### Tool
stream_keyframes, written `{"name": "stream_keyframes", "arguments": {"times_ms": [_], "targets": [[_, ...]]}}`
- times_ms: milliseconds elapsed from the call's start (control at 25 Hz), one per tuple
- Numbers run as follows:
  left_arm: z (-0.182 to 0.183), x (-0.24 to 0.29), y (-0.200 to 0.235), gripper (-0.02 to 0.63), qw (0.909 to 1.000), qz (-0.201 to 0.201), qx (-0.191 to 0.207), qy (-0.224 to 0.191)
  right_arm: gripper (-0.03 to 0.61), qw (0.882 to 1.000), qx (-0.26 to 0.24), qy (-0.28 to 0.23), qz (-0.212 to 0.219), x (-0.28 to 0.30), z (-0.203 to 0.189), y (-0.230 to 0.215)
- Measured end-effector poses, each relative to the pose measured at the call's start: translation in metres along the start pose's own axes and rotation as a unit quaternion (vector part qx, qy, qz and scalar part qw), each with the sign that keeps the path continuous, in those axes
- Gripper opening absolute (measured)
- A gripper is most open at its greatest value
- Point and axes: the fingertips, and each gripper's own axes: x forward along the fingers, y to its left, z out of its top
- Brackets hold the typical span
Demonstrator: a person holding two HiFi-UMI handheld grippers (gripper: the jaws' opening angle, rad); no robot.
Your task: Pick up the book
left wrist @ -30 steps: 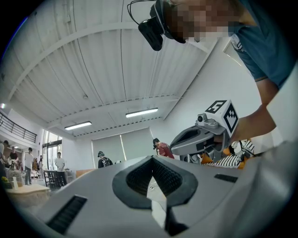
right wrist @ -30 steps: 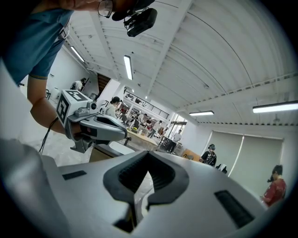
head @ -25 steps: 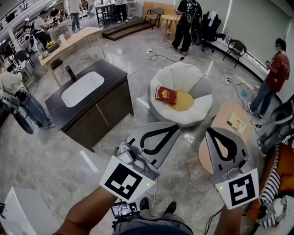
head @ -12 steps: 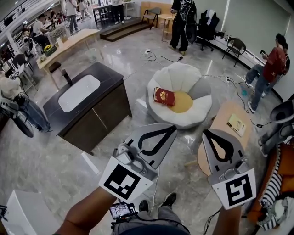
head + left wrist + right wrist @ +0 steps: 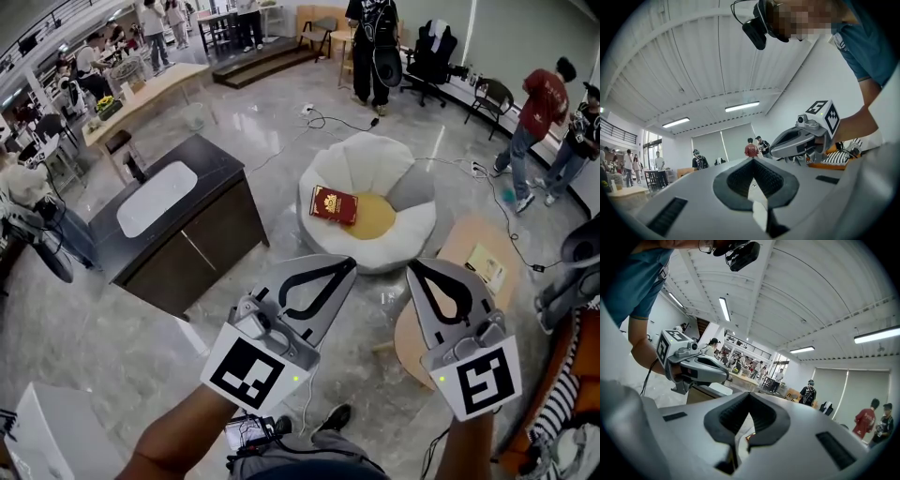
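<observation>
The red book [image 5: 335, 204] lies flat on a white flower-shaped floor chair [image 5: 375, 159], beside its yellow centre cushion [image 5: 372, 217]. Both grippers are held level in front of me, short of the chair and apart from the book. My left gripper [image 5: 348, 265] [image 5: 752, 160] is shut with nothing in it, its tip pointing toward the chair's near rim. My right gripper [image 5: 414, 270] [image 5: 749, 394] is shut and empty too, over the floor by the chair's right side. Each gripper view shows the other gripper alongside.
A dark cabinet with a white sink top [image 5: 178, 220] stands to the left. A round wooden side table [image 5: 466, 246] bearing a booklet [image 5: 485, 263] is under my right gripper. Cables [image 5: 323, 120] trail on the floor behind the chair. Several people stand at the far end.
Both grippers have moved forward together toward the chair, which with the book now sits a little nearer in the head view. The jaws stayed shut. People at the far right have walked.
</observation>
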Motion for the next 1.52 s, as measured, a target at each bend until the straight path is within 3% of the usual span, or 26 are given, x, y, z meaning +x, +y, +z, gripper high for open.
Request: {"name": "stream_keyframes", "arguments": {"times_ms": [560, 1520], "targets": [[0.004, 0.054, 0.007, 0.003, 0.9997, 0.021, 0.004, 0.011, 0.012, 1.000, 0.007, -0.020, 0.008, 0.003, -0.018, -0.055], [-0.055, 0.072, 0.153, 0.003, 0.9988, -0.039, -0.006, -0.029, 0.012, 0.998, 0.011, 0.015, -0.052, 0.154, -0.016, -0.068]]}}
